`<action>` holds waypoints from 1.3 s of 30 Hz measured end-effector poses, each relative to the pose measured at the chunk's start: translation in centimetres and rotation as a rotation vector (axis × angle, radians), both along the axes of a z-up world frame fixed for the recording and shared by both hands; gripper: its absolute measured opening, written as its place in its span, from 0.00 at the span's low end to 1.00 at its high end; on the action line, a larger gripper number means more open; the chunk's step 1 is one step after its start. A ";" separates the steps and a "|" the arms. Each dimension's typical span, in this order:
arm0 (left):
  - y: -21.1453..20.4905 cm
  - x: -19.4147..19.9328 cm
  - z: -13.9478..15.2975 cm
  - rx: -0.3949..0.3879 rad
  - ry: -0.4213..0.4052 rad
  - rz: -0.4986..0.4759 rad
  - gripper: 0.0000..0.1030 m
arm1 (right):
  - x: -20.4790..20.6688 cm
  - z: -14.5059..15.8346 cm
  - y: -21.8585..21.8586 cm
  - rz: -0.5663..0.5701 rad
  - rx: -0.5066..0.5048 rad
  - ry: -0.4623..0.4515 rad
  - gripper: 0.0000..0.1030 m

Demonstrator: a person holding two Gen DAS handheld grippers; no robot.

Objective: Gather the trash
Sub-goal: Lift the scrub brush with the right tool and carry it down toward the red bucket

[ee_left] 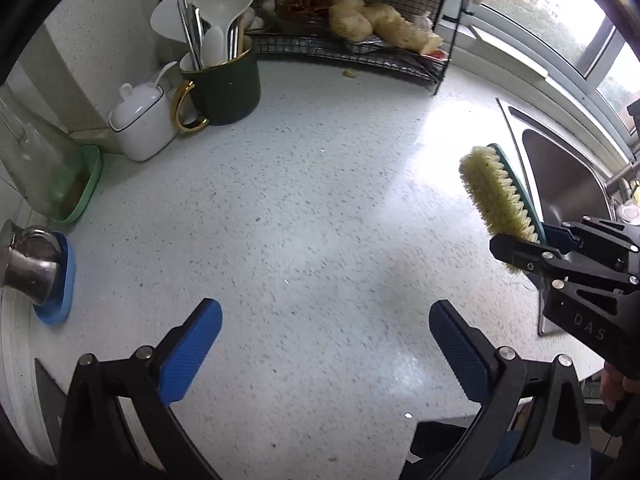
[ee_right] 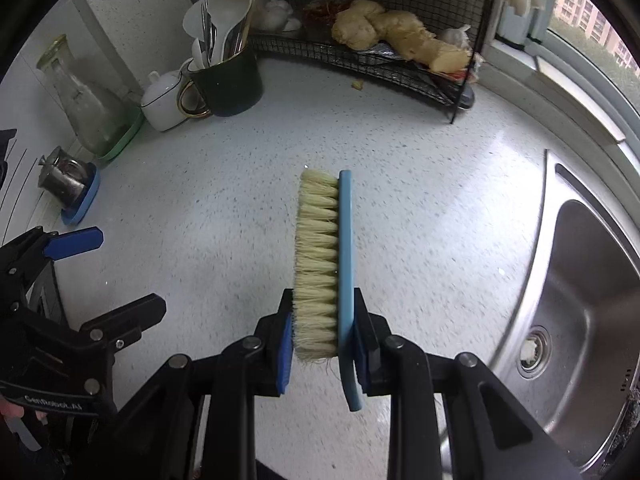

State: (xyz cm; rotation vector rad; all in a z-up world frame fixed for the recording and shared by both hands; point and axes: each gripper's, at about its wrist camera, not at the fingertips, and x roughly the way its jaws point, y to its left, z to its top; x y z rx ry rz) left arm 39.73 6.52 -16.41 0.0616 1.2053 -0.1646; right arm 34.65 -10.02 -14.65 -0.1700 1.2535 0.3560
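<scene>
A: What do we have in the right tongs [ee_right: 324, 340]?

B: We are pinching the brush [ee_right: 326, 264] near its handle end, one pad on the bristles, the other on the blue back. It hangs above the speckled worktop [ee_right: 240, 208], clear of the surface, with the sink [ee_right: 580, 280] off to its right.

A: And our left tongs [ee_left: 324, 340]?

B: Spread wide, nothing between the blue pads, over bare worktop.

A: Any trash we can see?

B: One small yellowish scrap [ee_right: 357, 85] lies on the worktop just in front of the wire rack [ee_right: 400, 64].
</scene>
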 end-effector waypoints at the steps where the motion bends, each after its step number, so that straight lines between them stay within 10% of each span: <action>1: -0.3 -0.6 0.2 0.001 -0.004 -0.006 1.00 | -0.6 0.4 -0.5 0.000 -0.005 -0.009 0.22; 39: -13.3 -27.1 3.6 0.067 -0.060 0.158 1.00 | -20.4 2.4 -13.9 0.158 0.084 -0.044 0.22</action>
